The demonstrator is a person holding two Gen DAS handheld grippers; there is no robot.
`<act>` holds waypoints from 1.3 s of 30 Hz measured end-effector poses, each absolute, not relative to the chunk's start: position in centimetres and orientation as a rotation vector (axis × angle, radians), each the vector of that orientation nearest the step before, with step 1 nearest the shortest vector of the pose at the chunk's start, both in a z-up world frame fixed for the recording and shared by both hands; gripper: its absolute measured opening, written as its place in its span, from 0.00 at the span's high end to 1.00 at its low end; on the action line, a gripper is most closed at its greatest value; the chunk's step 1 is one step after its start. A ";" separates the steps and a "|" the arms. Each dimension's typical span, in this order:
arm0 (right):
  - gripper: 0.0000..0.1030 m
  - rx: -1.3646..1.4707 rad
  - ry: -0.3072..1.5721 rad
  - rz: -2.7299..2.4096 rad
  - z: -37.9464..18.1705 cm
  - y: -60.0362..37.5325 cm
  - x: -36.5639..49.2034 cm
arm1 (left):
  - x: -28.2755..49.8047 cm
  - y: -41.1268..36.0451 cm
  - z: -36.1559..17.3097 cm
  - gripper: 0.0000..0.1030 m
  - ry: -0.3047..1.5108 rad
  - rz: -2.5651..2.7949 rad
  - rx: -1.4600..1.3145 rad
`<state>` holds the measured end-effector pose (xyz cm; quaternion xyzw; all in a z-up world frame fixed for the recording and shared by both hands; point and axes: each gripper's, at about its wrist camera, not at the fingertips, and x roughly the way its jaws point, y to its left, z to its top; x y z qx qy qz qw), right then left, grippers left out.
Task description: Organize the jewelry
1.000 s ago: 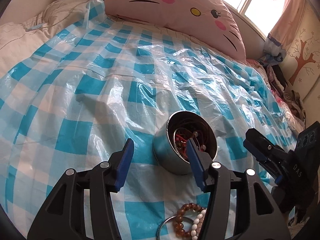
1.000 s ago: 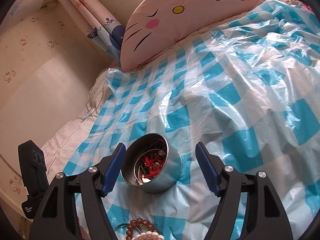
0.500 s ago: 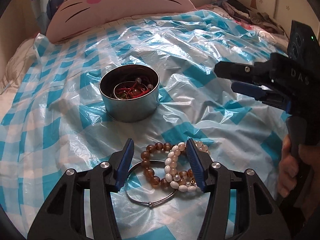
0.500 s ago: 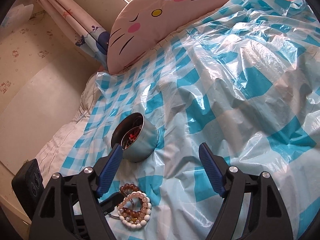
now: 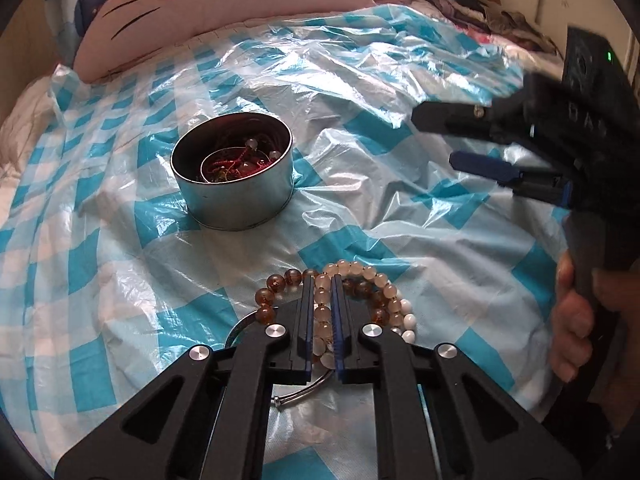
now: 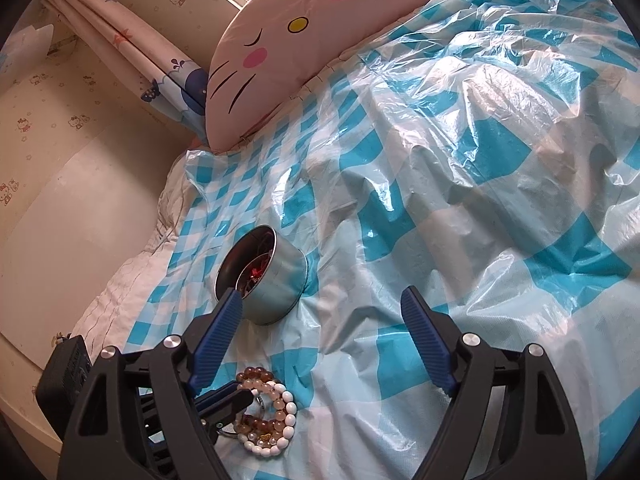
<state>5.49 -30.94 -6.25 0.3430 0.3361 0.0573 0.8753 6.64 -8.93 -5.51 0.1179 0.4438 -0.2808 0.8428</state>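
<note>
Left gripper (image 5: 322, 312) has just been closing; its blue jaws now stand narrow, clamped on a strand of pale beads in the bracelet pile (image 5: 340, 300). The pile sits at 6 o'clock in the left wrist view: brown bead bracelet (image 5: 276, 284), pale bead bracelet (image 5: 352, 270), white bead bracelet (image 5: 406, 320), and a thin metal bangle (image 5: 304, 392) partly hidden under the gripper. All lie on the blue-and-white checked plastic sheet (image 5: 120, 272) over the bed.

Round metal tin (image 5: 232, 178) stands upright at 11 o'clock from the pile, well apart from it, with red cords and beads inside.

Right gripper (image 6: 320, 344) has just been opening and is wide, nothing between its jaws, hovering over the sheet. In the right wrist view the tin (image 6: 276, 284) is at 10 o'clock, just beyond its left fingertip; the bracelets (image 6: 268, 420) are at 7 o'clock. A hand (image 5: 576, 320) holds its handle at 3 o'clock in the left wrist view.

Pink cat-face pillow (image 5: 224, 12) at 12 o'clock, curtain (image 6: 132, 48) at 10 o'clock.
</note>
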 end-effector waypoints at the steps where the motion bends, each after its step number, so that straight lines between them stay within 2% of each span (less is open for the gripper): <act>1: 0.24 0.714 0.703 0.120 -6.3 -30.9 5.5 | 6.9 -8.3 -5.1 0.93 0.939 -0.598 0.195; 9: 0.24 0.659 0.718 0.169 -5.8 -29.3 5.5 | 9.8 -1.2 -3.1 0.93 0.901 -0.513 -0.201; 16: 0.25 0.389 0.845 0.342 -5.7 -22.5 7.0 | 11.0 0.9 -3.3 0.93 0.903 -0.426 -0.256; 19: 0.42 0.262 0.920 0.363 -6.5 -20.1 7.4 | 11.1 1.3 -3.3 0.93 0.897 -0.418 -0.254; 24: 0.46 0.183 1.015 0.367 -8.5 -19.2 8.0 | 11.3 1.8 -3.4 0.93 0.901 -0.414 -0.260; 26: 0.66 0.204 1.020 0.356 -8.7 -19.8 8.1 | 11.4 1.9 -3.4 0.93 0.902 -0.412 -0.264; 29: 0.83 0.254 1.023 0.358 -8.9 -20.7 8.0 | 11.4 2.0 -3.4 0.93 0.905 -0.413 -0.264; 31: 0.91 0.265 1.016 0.366 -8.6 -20.9 7.9 | 11.3 2.0 -3.4 0.93 0.904 -0.415 -0.264; 39: 0.92 0.421 0.842 0.406 -5.7 -23.5 5.6 | 11.2 1.7 -3.4 0.93 0.904 -0.420 -0.254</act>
